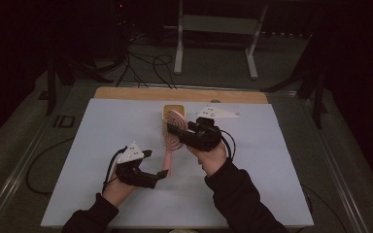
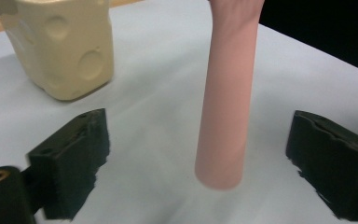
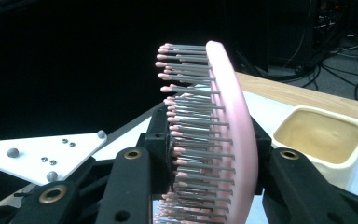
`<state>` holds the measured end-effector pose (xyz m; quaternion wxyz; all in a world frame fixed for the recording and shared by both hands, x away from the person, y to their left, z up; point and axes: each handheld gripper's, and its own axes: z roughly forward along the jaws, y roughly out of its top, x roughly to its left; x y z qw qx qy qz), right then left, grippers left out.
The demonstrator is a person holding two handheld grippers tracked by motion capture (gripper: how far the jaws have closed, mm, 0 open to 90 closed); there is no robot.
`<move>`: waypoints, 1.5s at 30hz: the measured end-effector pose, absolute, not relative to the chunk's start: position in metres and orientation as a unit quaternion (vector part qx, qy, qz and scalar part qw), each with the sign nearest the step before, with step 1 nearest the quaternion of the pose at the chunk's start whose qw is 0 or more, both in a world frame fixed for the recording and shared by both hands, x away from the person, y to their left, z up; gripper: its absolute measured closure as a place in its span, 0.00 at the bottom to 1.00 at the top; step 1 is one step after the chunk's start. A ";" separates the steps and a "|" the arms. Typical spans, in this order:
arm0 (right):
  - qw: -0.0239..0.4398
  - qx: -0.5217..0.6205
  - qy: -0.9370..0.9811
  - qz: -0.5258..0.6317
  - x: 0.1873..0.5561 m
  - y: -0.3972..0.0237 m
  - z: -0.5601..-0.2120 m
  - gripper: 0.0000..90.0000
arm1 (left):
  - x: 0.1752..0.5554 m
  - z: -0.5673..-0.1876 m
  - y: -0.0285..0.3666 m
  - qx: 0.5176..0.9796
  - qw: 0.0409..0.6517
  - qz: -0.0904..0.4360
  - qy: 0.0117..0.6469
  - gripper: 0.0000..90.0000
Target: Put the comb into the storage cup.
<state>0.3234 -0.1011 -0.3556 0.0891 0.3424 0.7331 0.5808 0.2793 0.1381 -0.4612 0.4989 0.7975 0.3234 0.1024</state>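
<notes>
A pink hairbrush (image 1: 169, 145) with grey pink-tipped bristles (image 3: 191, 140) slants over the white mat, head up and handle down. My right gripper (image 1: 180, 130) is shut on the brush head (image 3: 230, 126), one black jaw on each side. The pink handle (image 2: 224, 98) points down between the jaws of my left gripper (image 1: 156, 165). Those jaws stand wide open, with clear gaps between handle and pads (image 2: 74, 158). A cream cup (image 1: 172, 109) with round dimples (image 2: 60, 42) stands just behind the brush, empty inside (image 3: 319, 133).
A white mat (image 1: 272, 160) covers the table, with a wooden strip (image 1: 126, 93) along the far edge. Behind the table, cables (image 1: 145, 63) lie on the floor beside a white frame's legs (image 1: 178, 53). The surroundings are dark.
</notes>
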 end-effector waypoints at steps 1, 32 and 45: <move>0.092 0.341 0.734 0.580 0.324 -0.102 -0.355 0.72 | 0.278 -0.462 0.139 0.798 0.498 0.105 0.323 0.06; 0.096 0.333 0.722 0.598 0.331 -0.119 -0.331 0.72 | 0.247 -0.478 0.189 0.810 0.484 0.119 0.310 0.00; 0.114 0.331 0.712 0.609 0.345 -0.131 -0.309 0.72 | 0.240 -0.489 0.215 0.813 0.473 0.133 0.313 0.00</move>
